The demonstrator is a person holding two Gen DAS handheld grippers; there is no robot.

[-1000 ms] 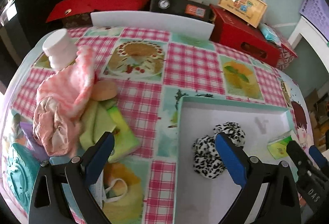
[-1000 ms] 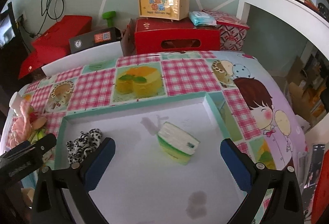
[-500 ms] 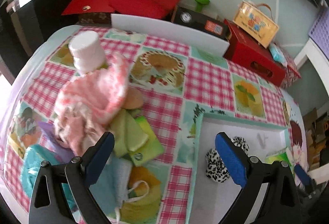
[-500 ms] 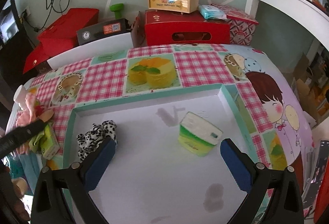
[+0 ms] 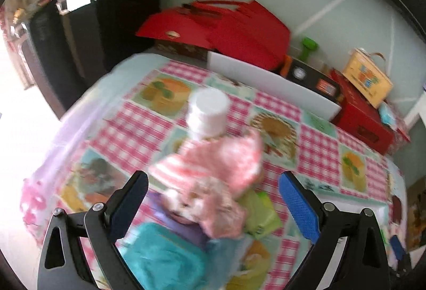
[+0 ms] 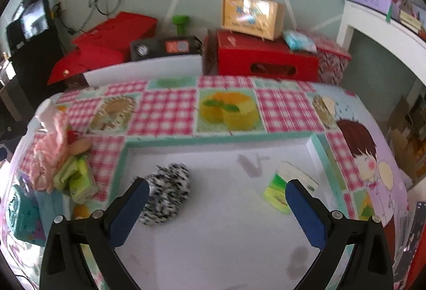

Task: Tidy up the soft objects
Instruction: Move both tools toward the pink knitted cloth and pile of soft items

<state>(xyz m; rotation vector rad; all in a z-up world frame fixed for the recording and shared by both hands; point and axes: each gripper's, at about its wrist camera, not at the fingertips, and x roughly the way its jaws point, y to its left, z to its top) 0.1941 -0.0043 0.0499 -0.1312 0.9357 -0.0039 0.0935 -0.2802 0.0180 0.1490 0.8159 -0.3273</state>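
The left gripper (image 5: 213,199) swings away from the tray and now faces the heap of soft things on the checked tablecloth (image 5: 149,127), jaws spread wide with nothing between them. A second ago it was looking at the tray corner and the spotted scrunchie; now the pink knitted cloth (image 5: 213,164) fills the gap ahead of its fingers, with the white bottle (image 5: 207,114) standing just behind it. Under and beside the pink cloth sit a green packet (image 5: 261,212), something purple, and a teal fluffy cloth (image 5: 162,258) close to the camera. The view is smeared by motion, so I can't tell whether the fingers are touching the cloth yet; it looks like they hang just above.

Over on the other side, the right gripper (image 6: 217,207) has pulled back a touch and sits open and empty over the white tray (image 6: 319,154). The black-and-white scrunchie (image 6: 167,191) and the green tissue pack (image 6: 282,186) are lying inside, well apart.

So two items are in and the pile outside remains. The left tool seems lined up for the pink cloth next.
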